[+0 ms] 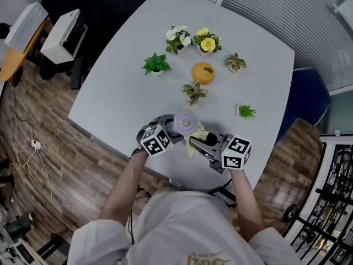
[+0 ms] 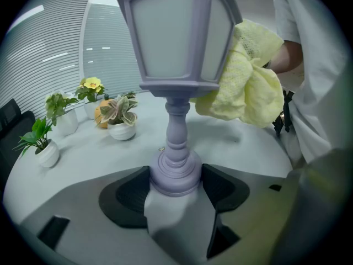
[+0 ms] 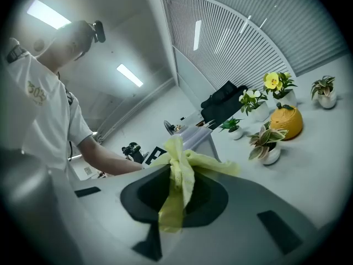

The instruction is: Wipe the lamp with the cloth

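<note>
A pale purple lantern-style lamp (image 1: 186,124) stands upright near the front edge of the white table (image 1: 121,93). My left gripper (image 2: 176,182) is shut on the lamp's round base (image 2: 175,173), one jaw against each side. The lamp's shade (image 2: 175,35) rises above it. My right gripper (image 3: 176,191) is shut on a bunched yellow cloth (image 3: 181,175). The cloth (image 2: 242,84) rests against the right side of the shade. From above, the left gripper (image 1: 172,132) and the right gripper (image 1: 205,142) flank the lamp, with the cloth (image 1: 196,138) between them.
Several small potted plants (image 1: 156,64) and an orange pumpkin-shaped pot (image 1: 203,72) stand in the middle and far part of the table. A dark blue chair (image 1: 309,101) sits at the right. The person's torso is close to the table's front edge.
</note>
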`<state>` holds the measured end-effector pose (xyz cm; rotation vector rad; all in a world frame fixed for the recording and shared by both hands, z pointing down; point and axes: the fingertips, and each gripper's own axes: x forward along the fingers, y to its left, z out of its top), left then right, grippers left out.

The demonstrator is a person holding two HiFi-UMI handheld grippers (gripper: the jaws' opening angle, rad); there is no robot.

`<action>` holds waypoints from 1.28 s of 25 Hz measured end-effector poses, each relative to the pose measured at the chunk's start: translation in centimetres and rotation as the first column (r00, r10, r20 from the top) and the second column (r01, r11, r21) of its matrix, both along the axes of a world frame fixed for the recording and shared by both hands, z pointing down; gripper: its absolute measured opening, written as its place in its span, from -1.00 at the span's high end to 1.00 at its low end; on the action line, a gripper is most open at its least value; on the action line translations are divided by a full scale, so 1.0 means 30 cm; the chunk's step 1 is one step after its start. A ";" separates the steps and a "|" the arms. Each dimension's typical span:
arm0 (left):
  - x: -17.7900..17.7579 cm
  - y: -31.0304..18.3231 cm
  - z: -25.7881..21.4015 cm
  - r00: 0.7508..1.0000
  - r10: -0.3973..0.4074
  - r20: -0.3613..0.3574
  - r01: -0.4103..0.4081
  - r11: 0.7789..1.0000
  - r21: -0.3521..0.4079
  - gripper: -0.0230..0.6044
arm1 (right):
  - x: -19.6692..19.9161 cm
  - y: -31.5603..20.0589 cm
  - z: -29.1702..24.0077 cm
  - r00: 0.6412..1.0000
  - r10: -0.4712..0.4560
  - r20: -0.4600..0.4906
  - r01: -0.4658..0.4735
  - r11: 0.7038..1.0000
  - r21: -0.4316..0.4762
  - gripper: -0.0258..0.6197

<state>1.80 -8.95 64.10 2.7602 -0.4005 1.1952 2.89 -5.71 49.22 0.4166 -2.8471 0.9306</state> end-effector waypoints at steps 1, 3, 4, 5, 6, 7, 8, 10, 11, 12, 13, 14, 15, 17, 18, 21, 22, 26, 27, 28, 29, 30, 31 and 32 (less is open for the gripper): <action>0.000 0.000 0.000 1.000 0.000 0.000 0.000 1.000 0.000 -0.05 | -0.002 0.000 0.001 1.000 -0.003 0.001 0.003 1.000 0.000 0.76; -0.001 0.001 0.000 1.000 0.000 0.000 0.000 1.000 -0.002 -0.05 | -0.003 -0.002 0.007 1.000 -0.009 -0.007 0.009 1.000 -0.002 0.76; -0.001 0.001 0.000 1.000 -0.001 0.000 0.001 1.000 -0.002 -0.05 | -0.004 -0.002 0.011 1.000 -0.012 -0.010 0.012 1.000 -0.004 0.76; 0.000 0.000 0.000 1.000 -0.001 0.000 0.001 1.000 -0.002 -0.05 | -0.004 -0.003 0.015 1.000 -0.015 -0.013 0.015 1.000 -0.006 0.77; 0.001 0.000 0.000 1.000 -0.001 0.000 0.001 1.000 -0.001 -0.05 | -0.005 -0.004 0.019 1.000 -0.017 -0.014 0.017 1.000 -0.008 0.76; 0.001 -0.001 -0.001 1.000 -0.001 0.000 0.001 1.000 0.000 -0.05 | -0.005 -0.004 0.022 1.000 -0.018 -0.016 0.018 1.000 -0.010 0.76; 0.002 -0.001 -0.002 1.000 -0.001 0.000 0.001 1.000 0.000 -0.05 | -0.006 -0.005 0.026 1.000 -0.019 -0.018 0.019 1.000 -0.013 0.77; 0.002 -0.001 -0.003 1.000 -0.001 0.000 0.001 1.000 0.000 -0.05 | -0.008 -0.006 0.038 0.999 -0.022 -0.027 0.022 1.000 -0.020 0.77; 0.002 -0.001 -0.003 1.000 -0.001 -0.001 0.001 1.000 0.001 -0.05 | -0.009 -0.007 0.044 0.999 -0.024 -0.033 0.023 0.999 -0.025 0.77; 0.002 -0.001 -0.002 1.000 -0.001 -0.001 0.001 1.000 0.001 -0.05 | -0.010 -0.008 0.051 0.999 -0.026 -0.040 0.025 0.999 -0.028 0.77; 0.001 -0.001 -0.001 1.000 -0.001 -0.001 0.001 1.000 0.000 -0.05 | -0.011 -0.009 0.058 0.999 -0.027 -0.045 0.025 0.999 -0.031 0.76; 0.001 0.000 -0.001 1.000 -0.001 -0.001 0.001 1.000 -0.001 -0.05 | -0.011 -0.009 0.064 0.998 -0.028 -0.051 0.026 0.999 -0.033 0.77; 0.001 0.001 -0.001 1.000 -0.001 -0.001 0.001 1.000 -0.001 -0.05 | -0.011 -0.010 0.070 0.998 -0.028 -0.058 0.026 0.999 -0.035 0.76; 0.002 0.002 -0.001 1.000 -0.001 0.000 0.001 1.000 -0.001 -0.05 | -0.010 -0.011 0.080 0.997 -0.028 -0.071 0.025 0.999 -0.039 0.76; 0.002 0.002 -0.001 1.000 -0.001 0.000 0.001 1.000 0.000 -0.05 | -0.009 -0.011 0.083 0.997 -0.027 -0.075 0.024 0.999 -0.040 0.77; 0.002 0.002 -0.002 1.000 -0.001 0.000 0.001 1.000 0.000 -0.05 | -0.008 -0.012 0.089 0.997 -0.025 -0.078 0.022 0.999 -0.044 0.77; 0.001 0.002 -0.003 1.000 -0.001 0.000 0.001 1.000 0.001 -0.05 | -0.009 -0.012 0.089 0.997 -0.025 -0.078 0.021 0.999 -0.045 0.77; 0.000 0.000 0.001 1.000 -0.001 -0.001 0.001 1.000 0.003 -0.05 | -0.011 -0.012 0.091 0.996 -0.020 -0.086 0.016 0.999 -0.043 0.77; 0.001 0.000 0.001 1.000 -0.001 -0.001 0.001 1.000 0.003 -0.05 | -0.012 -0.011 0.089 0.996 -0.019 -0.091 0.015 0.999 -0.038 0.77; 0.001 0.001 0.000 1.000 -0.001 0.000 0.001 1.000 0.002 -0.05 | -0.013 -0.008 0.086 0.995 -0.018 -0.094 0.015 0.999 -0.032 0.76; 0.001 0.001 0.000 1.000 -0.001 0.000 0.001 1.000 0.001 -0.05 | -0.014 -0.006 0.081 0.995 -0.018 -0.094 0.016 0.999 -0.029 0.76; 0.001 0.001 -0.001 1.000 -0.001 0.000 0.001 1.000 0.001 -0.05 | -0.016 -0.004 0.075 0.996 -0.020 -0.090 0.017 0.999 -0.027 0.76; 0.002 0.000 -0.001 1.000 -0.001 0.000 0.001 1.000 0.000 -0.05 | -0.018 -0.003 0.070 0.996 -0.022 -0.084 0.020 0.999 -0.027 0.77; 0.002 -0.001 -0.001 1.000 -0.001 0.000 0.001 1.000 0.000 -0.05 | -0.020 -0.002 0.066 0.997 -0.025 -0.078 0.023 0.999 -0.028 0.76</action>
